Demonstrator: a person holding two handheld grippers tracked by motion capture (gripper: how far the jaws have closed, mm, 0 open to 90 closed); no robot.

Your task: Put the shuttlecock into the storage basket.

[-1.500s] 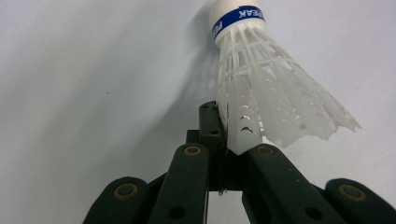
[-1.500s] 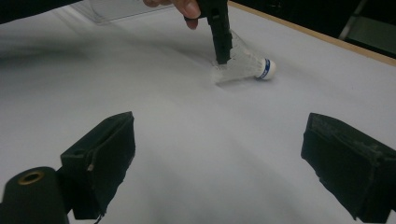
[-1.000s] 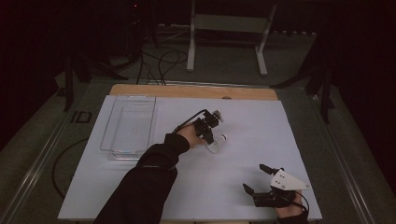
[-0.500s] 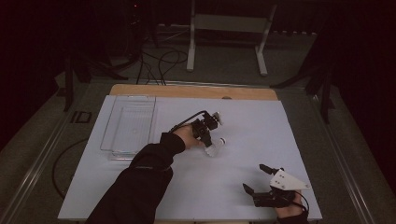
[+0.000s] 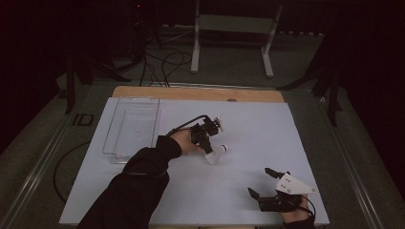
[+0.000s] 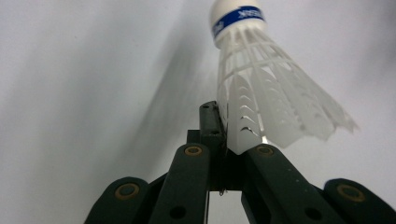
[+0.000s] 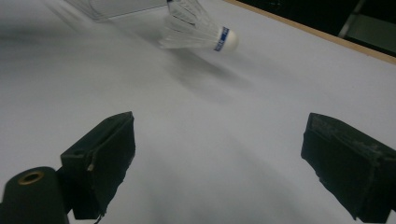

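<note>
from above, your left gripper (image 5: pixel 208 144) pinches the shuttlecock (image 5: pixel 216 154) over the white table sheet (image 5: pixel 248 129) in a dark room; its own view shows jaws pressed on the skirt, your right gripper (image 7: pixel 217 163) spread wide.

A white shuttlecock (image 6: pixel 261 93) with a blue band sits between black claws on a pale grey table (image 5: pixel 267 124).

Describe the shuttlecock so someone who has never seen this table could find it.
On the white table, look right of the clear plastic tray, near the middle. The shuttlecock is pinched by its feather skirt in the left tongs; its white cork with a blue band marks it.
</note>
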